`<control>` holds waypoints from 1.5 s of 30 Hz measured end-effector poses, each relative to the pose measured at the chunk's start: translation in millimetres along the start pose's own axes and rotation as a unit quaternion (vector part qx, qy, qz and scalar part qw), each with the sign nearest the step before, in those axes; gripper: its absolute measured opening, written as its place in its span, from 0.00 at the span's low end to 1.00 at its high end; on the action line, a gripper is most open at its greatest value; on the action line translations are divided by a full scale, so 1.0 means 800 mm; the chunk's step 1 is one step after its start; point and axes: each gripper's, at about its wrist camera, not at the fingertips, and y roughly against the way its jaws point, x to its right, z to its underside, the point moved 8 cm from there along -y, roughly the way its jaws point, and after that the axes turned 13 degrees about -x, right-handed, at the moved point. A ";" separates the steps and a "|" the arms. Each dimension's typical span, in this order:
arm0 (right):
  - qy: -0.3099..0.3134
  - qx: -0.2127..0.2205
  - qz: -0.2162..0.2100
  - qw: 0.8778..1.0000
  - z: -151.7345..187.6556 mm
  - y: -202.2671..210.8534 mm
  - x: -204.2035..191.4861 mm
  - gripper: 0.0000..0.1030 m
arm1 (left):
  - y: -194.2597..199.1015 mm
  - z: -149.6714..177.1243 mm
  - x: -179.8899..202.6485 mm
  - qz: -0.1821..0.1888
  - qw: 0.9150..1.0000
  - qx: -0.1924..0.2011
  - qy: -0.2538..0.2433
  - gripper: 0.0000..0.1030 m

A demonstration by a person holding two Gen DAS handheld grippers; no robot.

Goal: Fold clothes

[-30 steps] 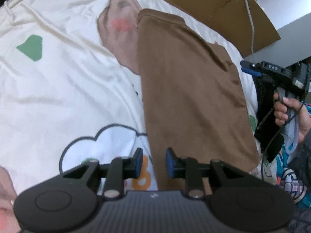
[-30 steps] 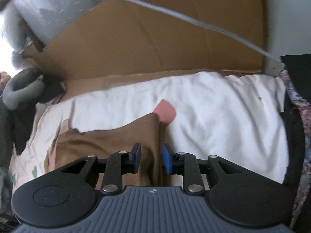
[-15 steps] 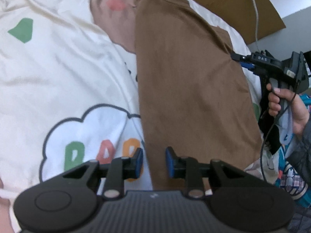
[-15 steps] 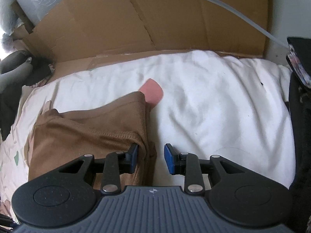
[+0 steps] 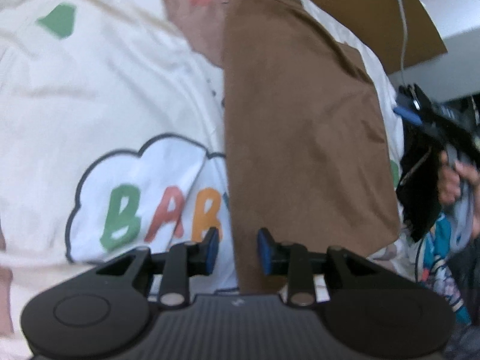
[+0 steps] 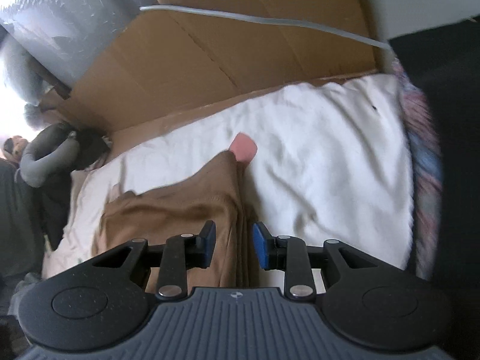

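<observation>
A brown garment (image 5: 300,114) lies folded into a long strip on a white printed bedsheet (image 5: 90,96). My left gripper (image 5: 237,250) hovers open over the strip's near left edge, nothing between its blue pads. In the right wrist view the same brown garment (image 6: 180,213) shows its stacked folded edge running between the fingers of my right gripper (image 6: 234,244), which is open and above the cloth. The right gripper (image 5: 420,114) also appears in the left wrist view, held by a hand (image 5: 456,180) beyond the strip's right edge.
Flattened cardboard (image 6: 240,60) stands along the far side of the bed, with a grey cable (image 6: 270,24) across it. A bubble-wrapped bundle (image 6: 60,15) and a grey stuffed shape (image 6: 45,159) sit at the left. Dark and patterned fabrics (image 5: 435,255) hang by the bed's right edge.
My left gripper has drawn back along the strip, exposing the BABY print. The right gripper pulled off the garment's edge and rose, and its view tilted.
</observation>
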 end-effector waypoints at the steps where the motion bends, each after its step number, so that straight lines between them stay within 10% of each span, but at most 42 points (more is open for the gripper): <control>1: 0.001 -0.005 -0.001 1.000 0.008 0.006 -0.001 0.35 | 0.000 0.002 -0.001 0.004 1.000 -0.001 0.005 0.29; 22: -0.057 -0.139 0.013 0.989 0.190 0.007 0.030 0.38 | -0.025 0.022 0.002 0.041 0.998 -0.020 0.034 0.25; 31: -0.086 -0.153 -0.030 0.984 0.204 -0.002 0.040 0.41 | 0.004 0.031 0.008 0.014 1.000 -0.018 0.015 0.24; 34: -0.082 -0.152 -0.044 0.984 0.205 -0.003 0.040 0.43 | 0.011 0.025 0.004 0.033 0.999 0.001 0.023 0.43; 45: -0.102 -0.152 -0.081 0.980 0.205 0.000 0.044 0.26 | -0.022 0.015 -0.008 0.113 0.990 0.018 0.084 0.44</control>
